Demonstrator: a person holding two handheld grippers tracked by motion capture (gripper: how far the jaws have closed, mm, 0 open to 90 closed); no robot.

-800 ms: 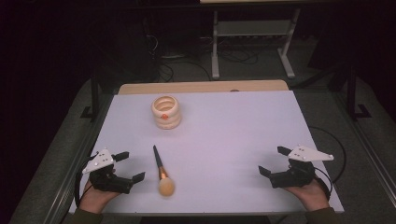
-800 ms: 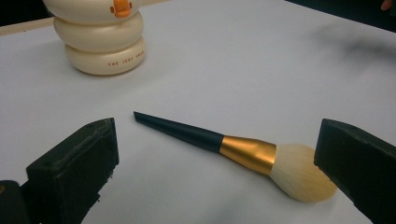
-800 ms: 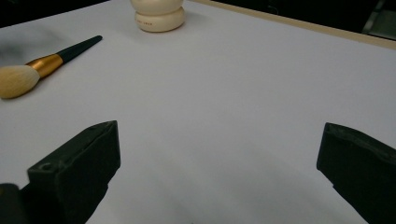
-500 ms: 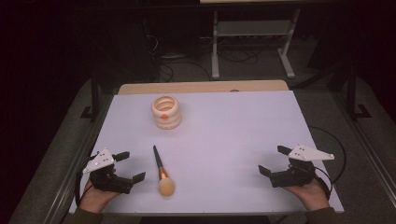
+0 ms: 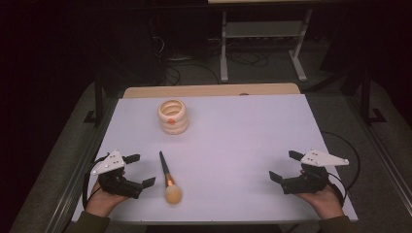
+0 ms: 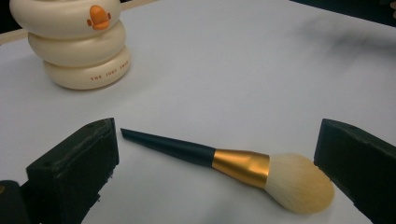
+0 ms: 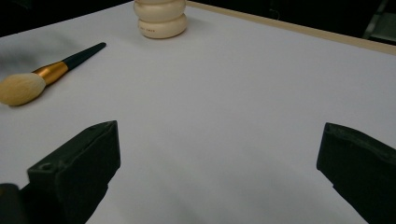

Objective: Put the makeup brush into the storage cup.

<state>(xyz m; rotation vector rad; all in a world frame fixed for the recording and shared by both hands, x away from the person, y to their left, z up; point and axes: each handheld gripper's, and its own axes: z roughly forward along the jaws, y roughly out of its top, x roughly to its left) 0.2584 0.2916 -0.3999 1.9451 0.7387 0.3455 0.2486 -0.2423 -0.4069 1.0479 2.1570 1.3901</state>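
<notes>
Nothing moves since earlier: both hand-held grippers, left (image 5: 139, 170) and right (image 5: 285, 166), rest spread and empty, brush (image 5: 168, 177) untouched on tabletop (image 5: 243, 136).

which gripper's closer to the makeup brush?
Left. The left gripper sits right beside the makeup brush, jaws open toward it; the right gripper is far across the table.

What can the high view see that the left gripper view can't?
The high view alone takes in both hands, the left gripper and right gripper, both open, and the floor around the table. The left gripper view alone gives the small lettering on the cream ringed holder. Both show the makeup brush lying flat, and the holder's orange mark.
</notes>
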